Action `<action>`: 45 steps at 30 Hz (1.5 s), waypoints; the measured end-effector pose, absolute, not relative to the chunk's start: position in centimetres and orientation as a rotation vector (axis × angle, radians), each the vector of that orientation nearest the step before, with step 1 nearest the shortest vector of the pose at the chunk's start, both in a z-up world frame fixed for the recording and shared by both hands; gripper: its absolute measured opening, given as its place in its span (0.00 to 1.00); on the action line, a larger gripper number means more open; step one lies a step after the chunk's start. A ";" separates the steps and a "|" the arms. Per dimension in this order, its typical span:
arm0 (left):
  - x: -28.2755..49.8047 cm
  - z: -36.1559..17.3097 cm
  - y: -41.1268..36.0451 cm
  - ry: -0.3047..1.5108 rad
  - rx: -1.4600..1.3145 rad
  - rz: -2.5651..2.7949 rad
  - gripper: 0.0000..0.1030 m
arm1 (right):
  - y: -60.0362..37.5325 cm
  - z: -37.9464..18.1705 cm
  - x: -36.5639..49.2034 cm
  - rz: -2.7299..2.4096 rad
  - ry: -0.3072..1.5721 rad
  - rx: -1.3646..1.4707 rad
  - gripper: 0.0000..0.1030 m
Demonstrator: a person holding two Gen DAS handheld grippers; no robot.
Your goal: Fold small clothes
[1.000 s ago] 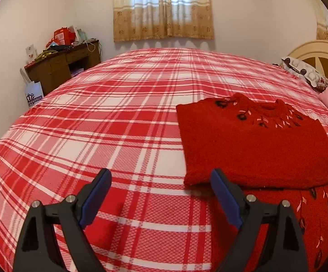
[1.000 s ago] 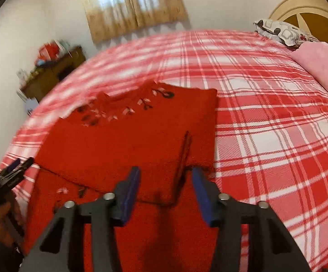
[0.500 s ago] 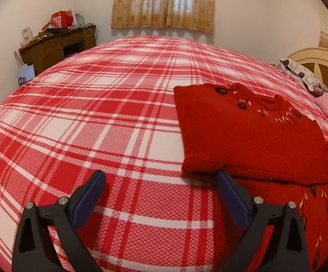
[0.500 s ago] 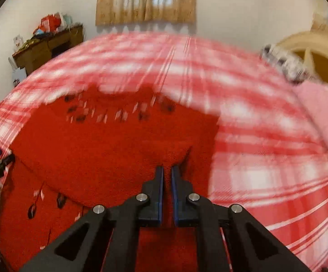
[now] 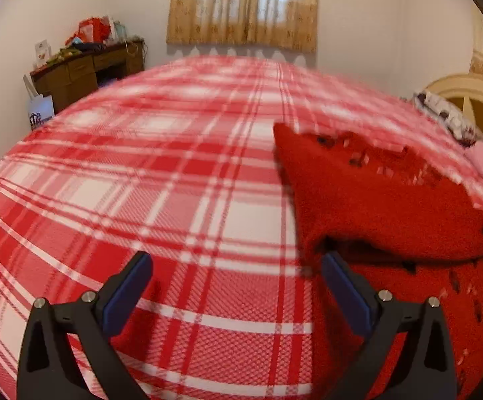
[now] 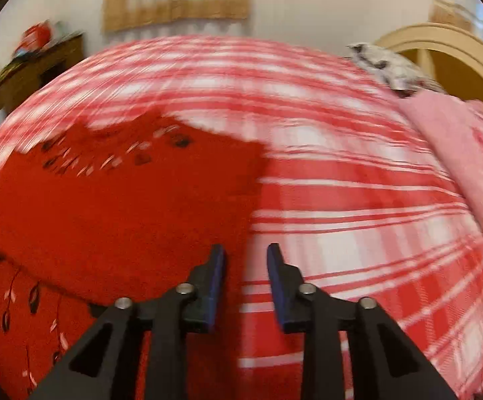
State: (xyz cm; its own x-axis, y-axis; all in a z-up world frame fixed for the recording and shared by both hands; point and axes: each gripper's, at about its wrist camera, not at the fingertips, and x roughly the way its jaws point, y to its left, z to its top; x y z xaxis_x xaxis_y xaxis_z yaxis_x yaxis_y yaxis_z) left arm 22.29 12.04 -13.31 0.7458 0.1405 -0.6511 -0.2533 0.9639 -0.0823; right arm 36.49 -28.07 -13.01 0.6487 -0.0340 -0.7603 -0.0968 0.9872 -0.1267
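Observation:
A red knitted sweater (image 5: 381,200) with dark leaf embroidery lies folded on the red and white plaid bedspread (image 5: 174,183). Its near edge is slightly raised over the lower layer (image 5: 448,306). My left gripper (image 5: 236,275) is wide open at the sweater's near-left corner, its right fingertip (image 5: 333,261) at the raised fold, nothing between the pads. In the right wrist view the sweater (image 6: 114,206) fills the left. My right gripper (image 6: 246,261) hangs over its right edge with jaws opening. The fabric edge lies below the gap, and the pads do not press on it.
A cluttered wooden desk (image 5: 88,66) and a white bag (image 5: 41,113) stand by the far left wall. A cream headboard (image 6: 441,53), a patterned pillow (image 6: 388,66) and a pink blanket (image 6: 458,153) take up the right side. Curtains (image 5: 244,6) hang behind the bed.
My right gripper closed on a fold of the sweater half a second ago, then parted again and shifted right to the sweater's edge. My left gripper opened a little wider. The sweater's near edge lifted.

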 end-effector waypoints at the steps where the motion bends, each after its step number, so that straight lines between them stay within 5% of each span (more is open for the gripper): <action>1: 22.1 -12.8 12.2 0.673 -0.162 0.226 1.00 | -28.2 -12.3 36.2 0.030 0.839 -0.158 0.28; 10: 27.4 -13.0 10.8 0.734 -0.048 0.247 1.00 | -21.6 -13.0 35.6 0.311 0.846 -0.199 0.30; 18: 27.3 -14.9 10.6 0.791 -0.014 0.247 1.00 | -26.3 -15.7 36.3 0.383 0.927 0.030 0.30; 41: 27.0 -15.1 10.8 0.798 -0.069 0.227 1.00 | -25.3 -16.3 34.9 0.268 0.883 -0.027 0.30; 43: 26.9 -14.8 10.7 0.793 -0.062 0.231 1.00 | -25.2 -15.7 34.2 0.253 0.876 -0.037 0.33; 45: 26.4 -14.5 11.0 0.800 -0.080 0.219 1.00 | -24.9 -15.2 33.0 0.257 0.875 -0.053 0.48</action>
